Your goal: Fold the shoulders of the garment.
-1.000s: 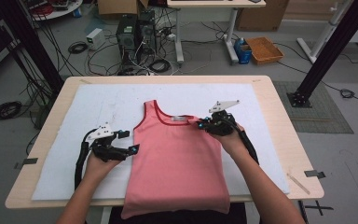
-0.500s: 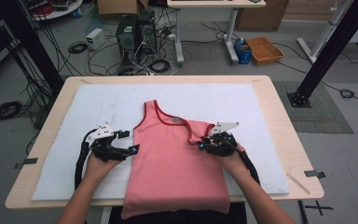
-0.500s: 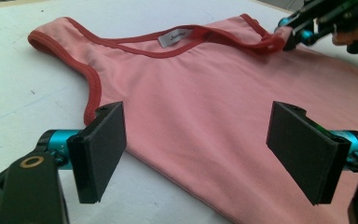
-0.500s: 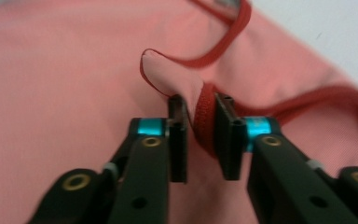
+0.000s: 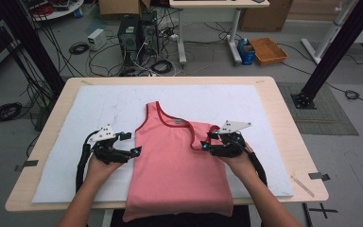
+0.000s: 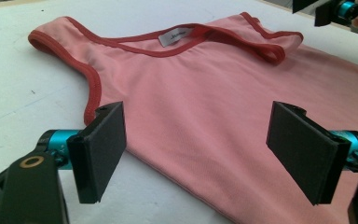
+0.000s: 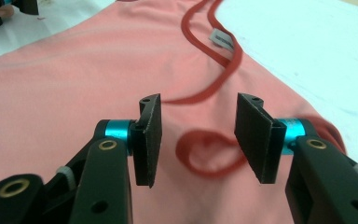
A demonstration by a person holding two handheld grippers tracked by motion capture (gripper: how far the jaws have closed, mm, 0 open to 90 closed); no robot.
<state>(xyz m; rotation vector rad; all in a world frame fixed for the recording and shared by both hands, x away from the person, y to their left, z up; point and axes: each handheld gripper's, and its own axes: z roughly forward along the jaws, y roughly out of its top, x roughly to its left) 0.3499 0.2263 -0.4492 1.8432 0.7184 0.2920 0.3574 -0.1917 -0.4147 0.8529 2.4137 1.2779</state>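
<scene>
Hand-held black two-jaw grippers flank a salmon-pink sleeveless cotton top with darker red binding (image 5: 177,161) in the high view; the left gripper (image 5: 133,144) sits at the garment's left edge below the armhole, the right gripper (image 5: 206,142) over the right shoulder strap, which lies folded down onto the chest; the top lies face up on a white padded sheet (image 5: 75,123) that covers a pale wooden table (image 5: 283,118), its hem hanging past the near edge; beyond the table, a grey floor carries tangled black cables (image 5: 80,47), a dark computer tower (image 5: 128,29) and an orange tray (image 5: 268,50).

From the left gripper view, the left gripper (image 6: 196,144) stands wide apart with nothing between its pads, one pad (image 6: 103,149) beside the side seam, the other over pink cloth; a white neck label (image 6: 173,35) shows inside the collar.

From the right gripper view, the right gripper (image 7: 198,135) is likewise parted and empty, poised just above a curled loop of red strap binding (image 7: 209,156).

Judged from these pictures, folding is at an early step, the strap turned in and the sides not yet folded; the next move likely calls for each gripper to drop, pinch its cloth edge cleanly through both layers, then lift without dragging the rest askew.
</scene>
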